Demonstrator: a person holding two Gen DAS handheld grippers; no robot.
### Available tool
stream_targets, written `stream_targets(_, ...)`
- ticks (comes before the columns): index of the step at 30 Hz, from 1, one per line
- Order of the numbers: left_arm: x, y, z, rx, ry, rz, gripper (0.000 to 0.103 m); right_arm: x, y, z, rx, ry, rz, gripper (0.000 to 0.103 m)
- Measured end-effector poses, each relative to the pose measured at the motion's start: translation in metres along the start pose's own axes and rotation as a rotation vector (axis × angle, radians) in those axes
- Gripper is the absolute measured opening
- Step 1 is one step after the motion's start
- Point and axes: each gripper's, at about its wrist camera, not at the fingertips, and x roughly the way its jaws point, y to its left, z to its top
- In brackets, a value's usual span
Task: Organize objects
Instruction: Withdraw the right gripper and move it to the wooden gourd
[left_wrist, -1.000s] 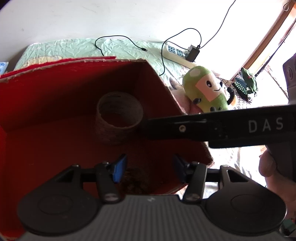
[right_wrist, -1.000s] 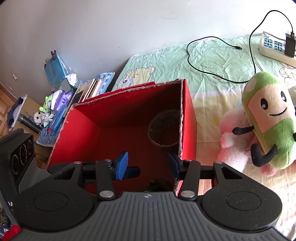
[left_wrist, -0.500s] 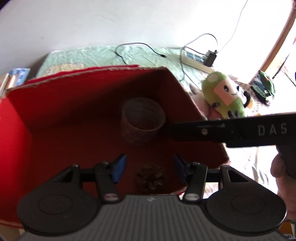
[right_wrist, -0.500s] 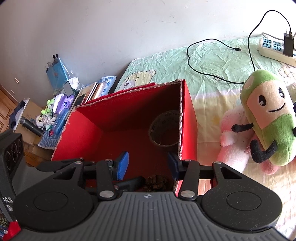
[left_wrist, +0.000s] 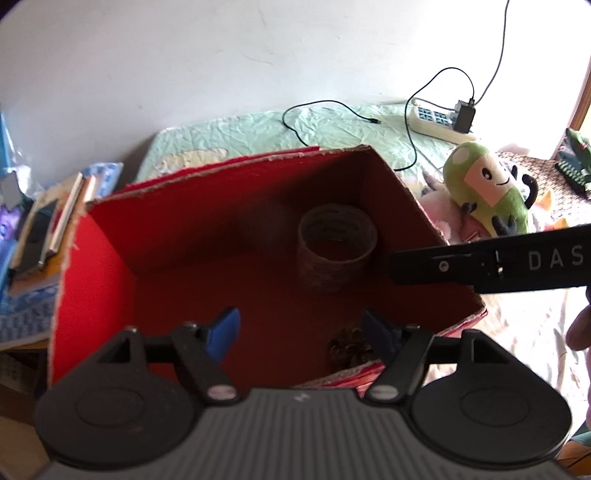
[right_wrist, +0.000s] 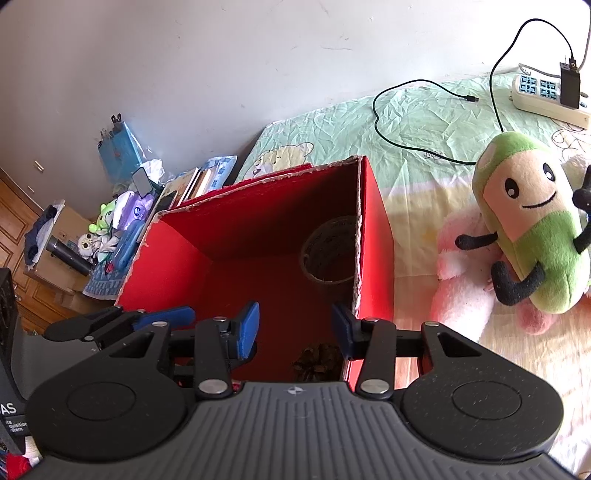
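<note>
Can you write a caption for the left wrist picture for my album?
Open left gripper above a red box holding a tape roll and a pine cone.

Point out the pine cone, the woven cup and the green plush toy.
pine cone (left_wrist: 349, 347), left wrist view, its scaly top.
woven cup (left_wrist: 337, 249), left wrist view, its front wall.
green plush toy (right_wrist: 535, 218), right wrist view, its face.

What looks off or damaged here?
The red box's cut rim is ragged and frayed. Inside, the pine cone and woven cup sit upright, nothing spilled. The green plush lies outside.
</note>
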Motion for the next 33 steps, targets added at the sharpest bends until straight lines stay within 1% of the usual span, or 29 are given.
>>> stream_targets(6, -0.008, -0.008, -0.002, 0.014, 0.009, 0.088, 0.076, -0.009, -0.001, -0.007, 0.018, -0.015, 0.018, 0.047)
stream_targets(12, -0.017, -0.006, -0.004, -0.023, 0.015, 0.137, 0.076, -0.023, -0.002, -0.014, 0.028, -0.037, 0.036, 0.047)
stream_targets(15, -0.024, -0.008, -0.006, -0.030, 0.011, 0.167, 0.076, -0.029, -0.002, -0.019, 0.028, -0.042, 0.044, 0.047)
stream_targets(21, -0.036, -0.014, -0.010, -0.043, 0.011, 0.214, 0.080, -0.038, 0.000, -0.028, 0.025, -0.048, 0.057, 0.048)
stream_targets(26, -0.047, -0.020, -0.016, -0.038, 0.016, 0.255, 0.082, -0.048, 0.006, -0.037, -0.001, -0.061, 0.065, 0.048)
stream_targets(29, -0.053, -0.023, -0.020, -0.033, 0.013, 0.278, 0.085, -0.049, 0.009, -0.043, -0.010, -0.052, 0.073, 0.048)
stream_targets(33, -0.057, -0.026, -0.026, -0.031, 0.021, 0.308, 0.085, -0.043, 0.008, -0.051, -0.003, -0.018, 0.082, 0.048)
